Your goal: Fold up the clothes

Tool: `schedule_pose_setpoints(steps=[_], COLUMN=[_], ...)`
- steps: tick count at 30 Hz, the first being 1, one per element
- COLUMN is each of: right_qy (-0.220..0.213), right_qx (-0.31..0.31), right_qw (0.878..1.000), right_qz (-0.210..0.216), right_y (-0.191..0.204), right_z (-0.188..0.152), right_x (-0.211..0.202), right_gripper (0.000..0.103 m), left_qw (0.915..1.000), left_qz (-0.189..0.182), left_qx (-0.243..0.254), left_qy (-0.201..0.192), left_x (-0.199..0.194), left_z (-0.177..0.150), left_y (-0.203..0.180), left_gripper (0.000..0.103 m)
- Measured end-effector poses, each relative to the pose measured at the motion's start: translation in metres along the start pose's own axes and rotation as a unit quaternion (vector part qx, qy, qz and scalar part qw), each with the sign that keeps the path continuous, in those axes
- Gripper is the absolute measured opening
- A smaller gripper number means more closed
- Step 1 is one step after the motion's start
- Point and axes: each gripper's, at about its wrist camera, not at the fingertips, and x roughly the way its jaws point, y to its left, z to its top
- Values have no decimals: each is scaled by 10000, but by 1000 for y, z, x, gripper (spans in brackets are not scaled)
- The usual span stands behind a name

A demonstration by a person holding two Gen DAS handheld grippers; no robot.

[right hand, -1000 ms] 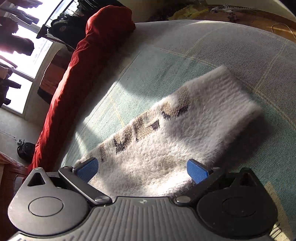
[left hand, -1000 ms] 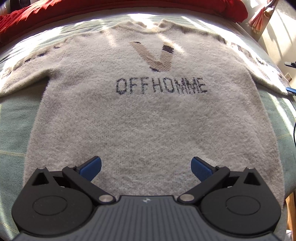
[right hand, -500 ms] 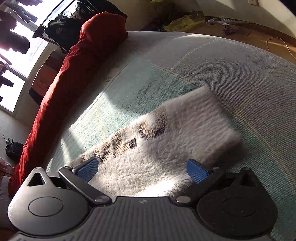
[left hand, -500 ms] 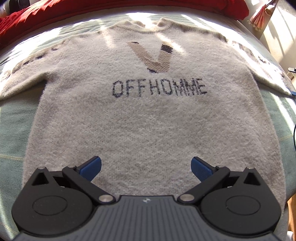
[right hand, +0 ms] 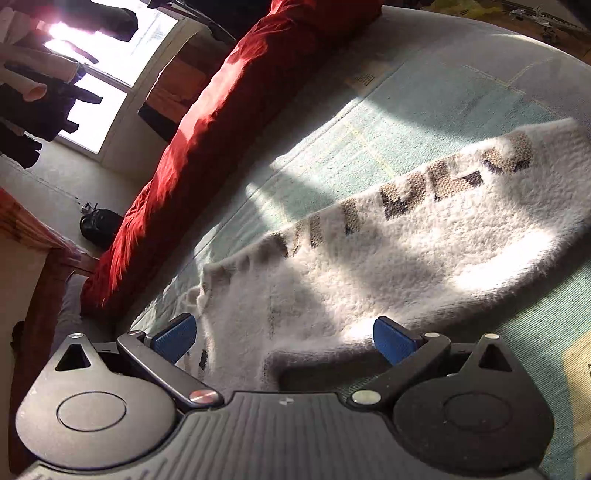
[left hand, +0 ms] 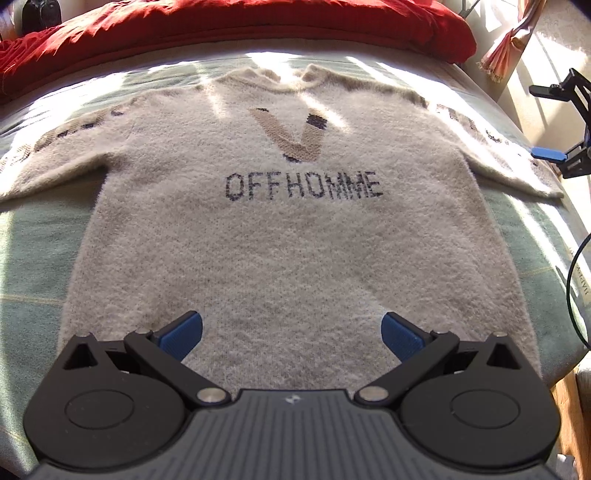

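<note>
Starting on the left side: the sweater's (left hand: 288, 236) left sleeve (left hand: 48, 147) runs off toward the edge of the left wrist view, flat on the pale green bedspread (left hand: 33, 240), with brown and dark knit blocks along its top edge. The fuzzy cream sweater is spread out front-up on the bed, collar pointing away toward the red duvet (left hand: 229, 29) bunched along the far side. There's a tan V on the chest and "OFFHOMME" in dark letters under it. The left hand-held gripper (left hand: 291, 332) hovers over the bottom hem area, jaws spread wide apart, nothing between the blue pads (left hand: 183, 334). Sun stripes fall across the shoulders.

Moving right, the other sleeve (right hand: 424, 229) lies stretched out on the bedspread, same blocky brown pattern running down its length, half in bright sun and half in shadow. The right hand-held gripper (right hand: 284, 339) is right over that sleeve near the armpit end, jaws also wide apart and gripping nothing; can't tell if the pads actually touch the knit. You can spot that same gripper at the far right edge of the left wrist view (left hand: 554, 153), just past the cuff. Behind the red duvet there's a bright window (right hand: 107, 77) with dark clothes hanging by it.
</note>
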Motion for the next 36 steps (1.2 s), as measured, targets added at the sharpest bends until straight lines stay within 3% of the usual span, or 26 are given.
schedule_pose_setpoints(steps=[5, 12, 36], right_qy=[486, 628, 521], right_qx=[-222, 96, 1049], right_qw=[9983, 9970, 9872], right_qz=[250, -440, -1078], right_y=[53, 45, 15], right_z=[-35, -70, -252], right_x=[58, 117, 2], right_gripper=[103, 103, 103], left_qw=[9999, 9992, 9972], left_qz=[-85, -247, -616], left_qx=[12, -167, -213], left_qy=[-141, -279, -377], left_x=[-15, -29, -43], left_z=[-13, -32, -70], left_y=[10, 32, 53], left_gripper=[102, 102, 102])
